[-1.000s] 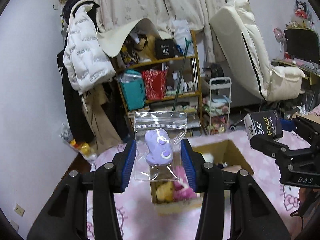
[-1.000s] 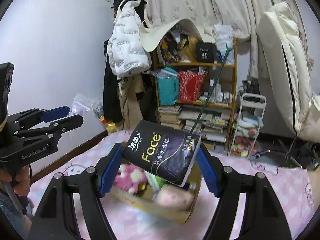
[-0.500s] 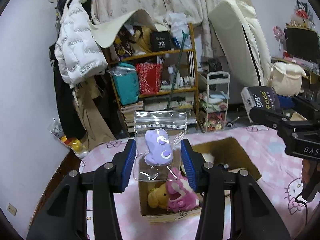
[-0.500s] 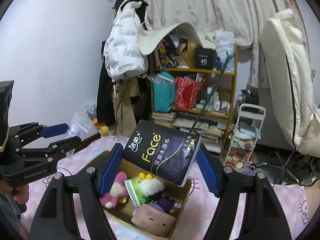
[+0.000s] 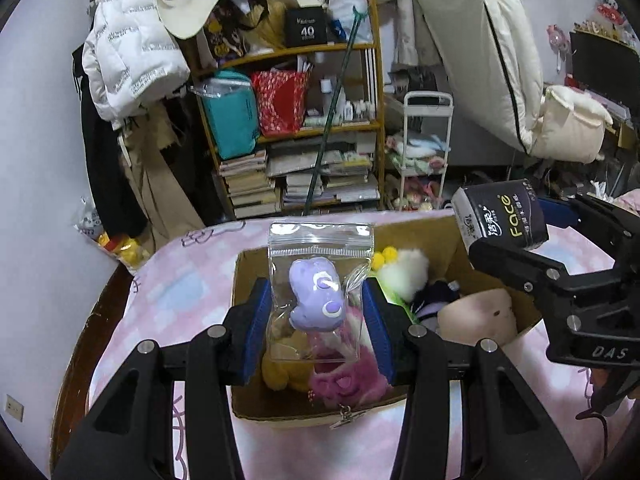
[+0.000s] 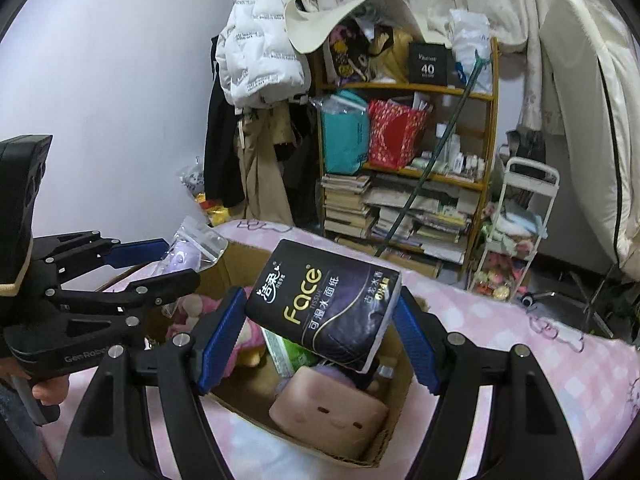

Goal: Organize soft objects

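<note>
Above the cardboard box (image 5: 444, 236) of plush toys, the left gripper (image 5: 318, 314) clamped a clear zip bag (image 5: 320, 252); the right gripper (image 6: 320, 340) clamped a black tissue pack (image 6: 324, 304).

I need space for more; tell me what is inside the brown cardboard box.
In the brown cardboard box: pink square face cushion, magenta plush, yellow plush, white fluffy toy, dark plush, green packet. The held bag and tissue pack cover the layers beneath.
</note>
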